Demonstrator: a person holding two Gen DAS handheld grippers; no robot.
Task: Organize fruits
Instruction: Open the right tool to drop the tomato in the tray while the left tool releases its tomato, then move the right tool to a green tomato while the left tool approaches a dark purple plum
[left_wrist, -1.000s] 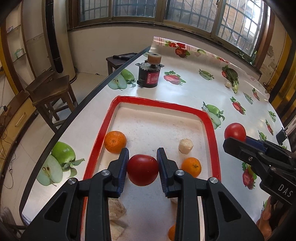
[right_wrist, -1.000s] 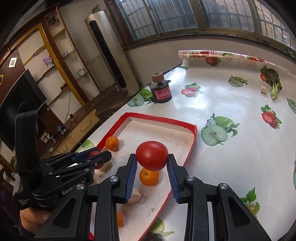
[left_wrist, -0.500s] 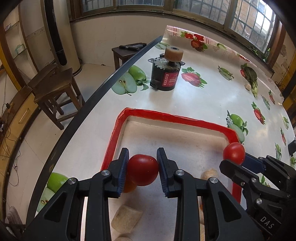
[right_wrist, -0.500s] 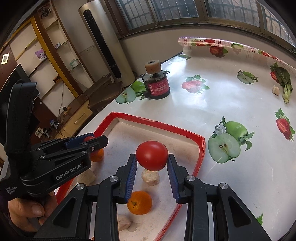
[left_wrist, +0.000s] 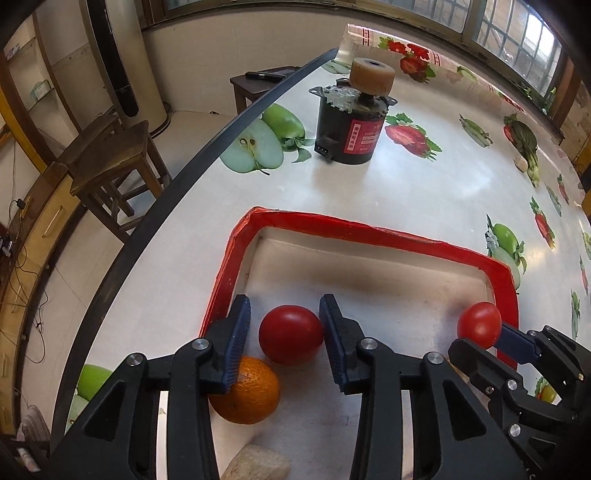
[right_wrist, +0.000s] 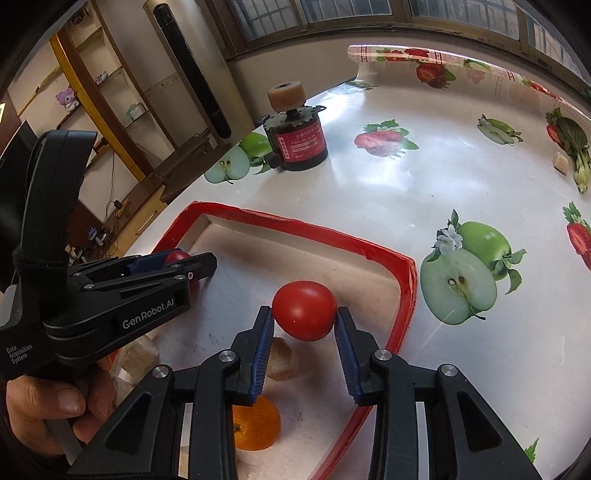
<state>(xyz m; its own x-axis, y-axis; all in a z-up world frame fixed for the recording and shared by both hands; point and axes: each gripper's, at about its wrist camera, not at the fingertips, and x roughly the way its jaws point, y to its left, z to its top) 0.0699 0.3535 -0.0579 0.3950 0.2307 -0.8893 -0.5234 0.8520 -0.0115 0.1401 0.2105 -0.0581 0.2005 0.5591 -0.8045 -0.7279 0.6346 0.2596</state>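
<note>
Two red tomatoes, both smooth, glossy, round, unblemished. Left tomato (left_wrist: 291, 339) sits low in the tray (left_wrist: 369, 230) near its far left corner, between the fingers of the left gripper (left_wrist: 284, 341). Its jaws have just been opening: a clear gap shows on the tomato's left side, while the right pad (left_wrist: 332, 339) is at or just against the skin, so no squeeze. An orange (left_wrist: 245, 391) lies just near-left of this tomato, touching or almost touching it, partly under the left finger.

Right tomato (right_wrist: 304, 310) is pinched between the blue pads of the right gripper (right_wrist: 304, 332), jaws narrow and both pads on the fruit. It hangs over the tray's right part, close to the right rim; whether it touches the floor I cannot tell. In the left view the same tomato (left_wrist: 479, 324) shows at the tip of the right gripper, by the right rim.

Under and near the right gripper: a pale beige chunk (right_wrist: 282, 360) and a second orange (right_wrist: 255, 424), partly hidden by the finger. More pale chunks lie on the left side (right_wrist: 138, 352).

Tray is white inside with a red rim, floor dusty-looking. It rests on a table (right_wrist: 406, 206) covered with a glossy cloth printed with apples and strawberries. Far of the tray stands a black motor (left_wrist: 349, 127) with a red label and a tan wheel on top. A hand (right_wrist: 48, 406) grips the left gripper's handle.
</note>
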